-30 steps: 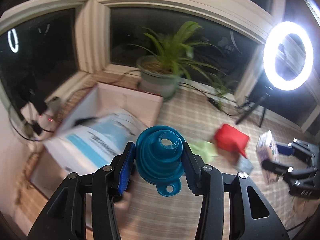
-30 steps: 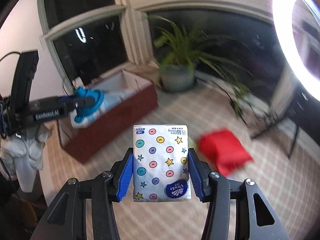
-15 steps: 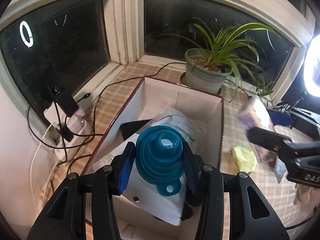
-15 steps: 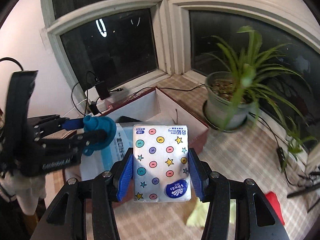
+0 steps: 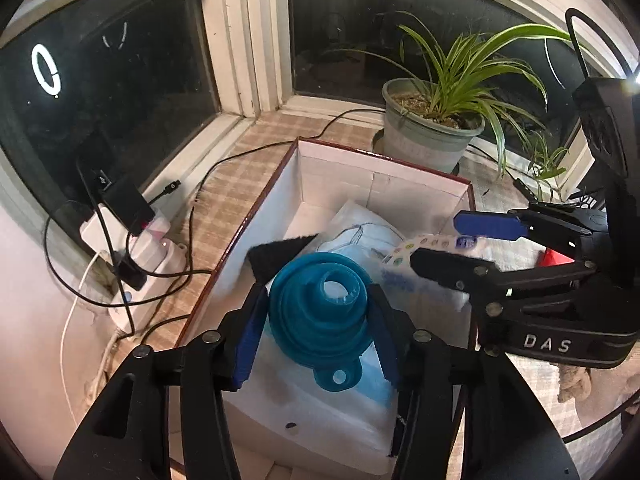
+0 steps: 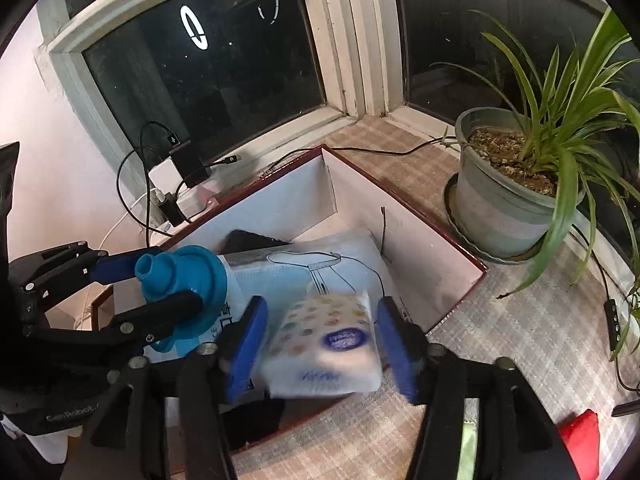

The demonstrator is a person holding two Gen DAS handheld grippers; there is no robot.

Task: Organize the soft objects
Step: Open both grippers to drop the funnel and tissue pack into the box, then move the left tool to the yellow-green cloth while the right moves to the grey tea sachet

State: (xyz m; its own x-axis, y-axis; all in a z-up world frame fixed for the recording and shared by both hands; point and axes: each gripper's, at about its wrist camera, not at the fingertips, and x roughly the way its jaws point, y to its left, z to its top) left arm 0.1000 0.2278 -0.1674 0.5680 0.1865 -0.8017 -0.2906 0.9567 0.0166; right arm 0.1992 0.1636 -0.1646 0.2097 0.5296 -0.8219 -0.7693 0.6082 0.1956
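1. Over the open box (image 5: pixel 340 176), in the left wrist view: pinching a blue funnel (image 5: pixel 320 304) in the left gripper (image 5: pixel 318 320), pads touching both its sides, jaws having just been opening slightly; hovering above the near half of the box.
2. Lying under the funnel on the box floor: a white wrapped pack (image 5: pixel 360 232) and a black item (image 5: pixel 276 252) towards the left wall.
3. Reaching in across the box's right edge: the right gripper (image 5: pixel 434 242), with a dotted tissue pack (image 5: pixel 404 246) showing between its fingers.
4. Above the box's near right edge, in the right wrist view: tilting and blurring between the right gripper's parted jaws, the tissue pack, with gaps showing on both sides, so pressing on neither pad; jaws having just been opening.
5. Showing at the box's left edge: the left gripper, clamping the funnel from the side.
6. Standing on the checked surface (image 6: pixel 520 340) beyond the box's right wall: a potted plant (image 6: pixel 500 208); peeking in at the lower right, a red item (image 6: pixel 580 440).
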